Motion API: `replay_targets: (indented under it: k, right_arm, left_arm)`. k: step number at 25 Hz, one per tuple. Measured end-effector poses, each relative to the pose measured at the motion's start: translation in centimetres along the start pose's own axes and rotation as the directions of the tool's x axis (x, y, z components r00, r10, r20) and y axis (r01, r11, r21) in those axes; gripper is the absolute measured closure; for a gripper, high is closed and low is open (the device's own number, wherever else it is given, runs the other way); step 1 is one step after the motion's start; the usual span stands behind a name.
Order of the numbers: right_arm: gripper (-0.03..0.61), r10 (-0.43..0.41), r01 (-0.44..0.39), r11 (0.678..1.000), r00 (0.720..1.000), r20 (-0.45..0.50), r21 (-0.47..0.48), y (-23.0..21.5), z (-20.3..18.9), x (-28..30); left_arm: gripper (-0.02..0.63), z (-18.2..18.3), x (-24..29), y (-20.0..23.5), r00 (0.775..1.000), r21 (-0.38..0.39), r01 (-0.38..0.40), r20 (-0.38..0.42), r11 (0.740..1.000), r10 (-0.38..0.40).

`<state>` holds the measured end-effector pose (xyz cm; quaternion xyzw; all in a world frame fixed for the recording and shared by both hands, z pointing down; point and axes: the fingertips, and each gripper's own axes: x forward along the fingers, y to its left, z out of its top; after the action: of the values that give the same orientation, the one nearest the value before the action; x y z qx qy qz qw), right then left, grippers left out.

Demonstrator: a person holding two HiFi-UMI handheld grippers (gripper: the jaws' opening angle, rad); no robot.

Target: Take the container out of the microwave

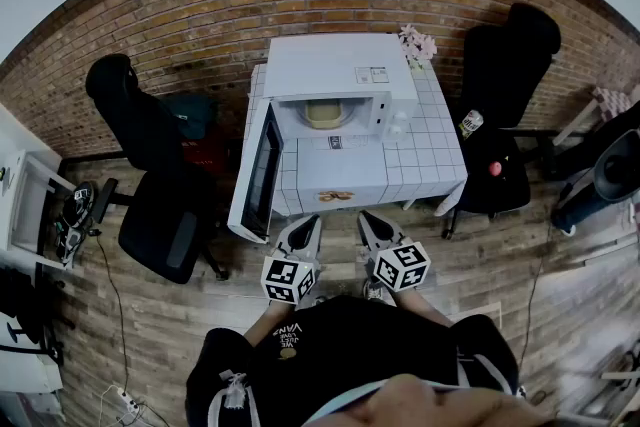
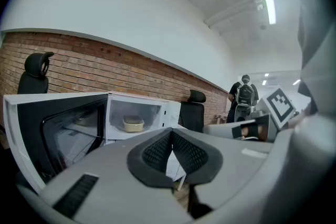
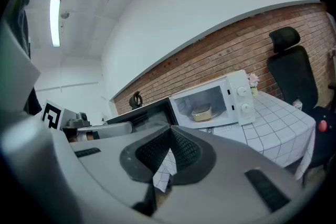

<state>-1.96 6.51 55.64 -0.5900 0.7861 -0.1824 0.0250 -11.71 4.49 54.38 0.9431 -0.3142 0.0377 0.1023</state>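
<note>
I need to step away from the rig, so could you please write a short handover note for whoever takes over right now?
Left gripper: shut, empty, held short of the table.
Right gripper: shut, empty, beside the left one.
Things: the microwave stands on the table with its door swung wide open. The beige container sits inside it.
Done: the door is open.
Left: open a gripper, reach in, grip the container and bring it out.
</note>
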Motion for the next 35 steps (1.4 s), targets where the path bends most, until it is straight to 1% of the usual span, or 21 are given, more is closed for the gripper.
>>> replay_targets:
  k: [3, 7, 10, 15, 18, 21, 26, 30, 35]
  right_arm:
    - [0.574, -0.017, 0.017, 1.0, 1.0, 0.007, 0.025, -0.5, -0.1, -0.1]
    - [0.574, -0.023, 0.023, 1.0, 1.0, 0.011, 0.016, -1.0, 0.2, -0.1]
    - [0.574, -0.014, 0.014, 1.0, 1.0, 0.005, 0.018, -1.7, 0.4, 0.1]
    - [0.574, 0.006, -0.005, 0.999, 1.0, -0.018, 0.038, -3.1, 0.7, 0.6]
    - [0.574, 0.025, -0.024, 0.999, 0.999, -0.035, 0.025, -4.1, 1.0, 1.0]
    - [0.574, 0.056, -0.056, 0.998, 0.997, -0.049, 0.007, -4.9, 1.4, 1.2]
    - [0.574, 0.114, -0.115, 0.993, 0.992, -0.056, -0.015, -6.7, 2.1, 1.6]
    - [0.574, 0.176, -0.178, 0.984, 0.982, -0.075, -0.028, -7.8, 2.6, 1.8]
    - [0.573, 0.238, -0.239, 0.971, 0.967, -0.087, -0.006, -8.7, 2.9, 2.0]
  left_arm:
    - [0.604, -0.1, -0.1, 0.1, 1.0, -0.002, -0.008, -0.004, 1.0, 0.008]
    - [0.604, -0.2, 0.3, 0.0, 1.0, -0.016, -0.01, -0.008, 1.0, 0.01]
    - [0.604, -0.4, 0.9, -0.3, 1.0, -0.03, -0.012, -0.007, 0.999, 0.011]
    - [0.604, -0.5, 2.2, -0.3, 0.999, -0.064, -0.042, -0.001, 0.997, 0.042]
    - [0.604, -0.3, 3.4, -0.6, 0.998, -0.064, -0.057, 0.007, 0.996, 0.057]
    - [0.604, -0.3, 4.6, -0.9, 0.996, -0.05, -0.084, 0.017, 0.995, 0.085]
    - [0.604, -0.5, 6.7, -1.7, 0.989, -0.066, -0.142, 0.032, 0.988, 0.144]
    - [0.604, -0.5, 8.2, -2.8, 0.983, -0.077, -0.173, 0.045, 0.982, 0.177]
    - [0.604, -0.6, 9.3, -3.3, 0.974, -0.085, -0.218, 0.037, 0.972, 0.222]
